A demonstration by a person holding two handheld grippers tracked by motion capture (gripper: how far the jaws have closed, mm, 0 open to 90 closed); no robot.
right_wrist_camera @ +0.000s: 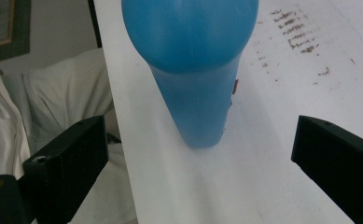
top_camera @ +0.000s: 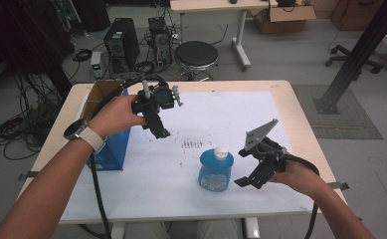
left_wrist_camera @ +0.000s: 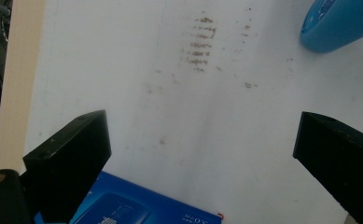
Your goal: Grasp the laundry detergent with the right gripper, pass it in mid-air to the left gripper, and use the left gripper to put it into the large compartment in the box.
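A blue bottle [top_camera: 215, 172] with a white cap stands upright near the front of the white sheet [top_camera: 221, 114] on the table. My right gripper [top_camera: 241, 168] hovers just to its right, open, jaws pointing at it. In the right gripper view the bottle [right_wrist_camera: 195, 70] stands a little ahead of the open right gripper [right_wrist_camera: 200, 140], untouched by either jaw. My left gripper [top_camera: 161, 130] is held above the sheet's left part, beside a blue box [top_camera: 110, 147]. It is open and empty [left_wrist_camera: 202, 135], looking down on the smudged sheet, the box's top [left_wrist_camera: 137, 210] and the bottle's edge [left_wrist_camera: 338, 23].
Dark smudges [top_camera: 192, 144] mark the sheet's middle. The blue box has an open cardboard top [top_camera: 101, 92] at the table's left edge. Behind the table stand a round stool [top_camera: 196, 56], computer towers [top_camera: 121, 42] and cables. A black post [top_camera: 360, 52] rises at the right.
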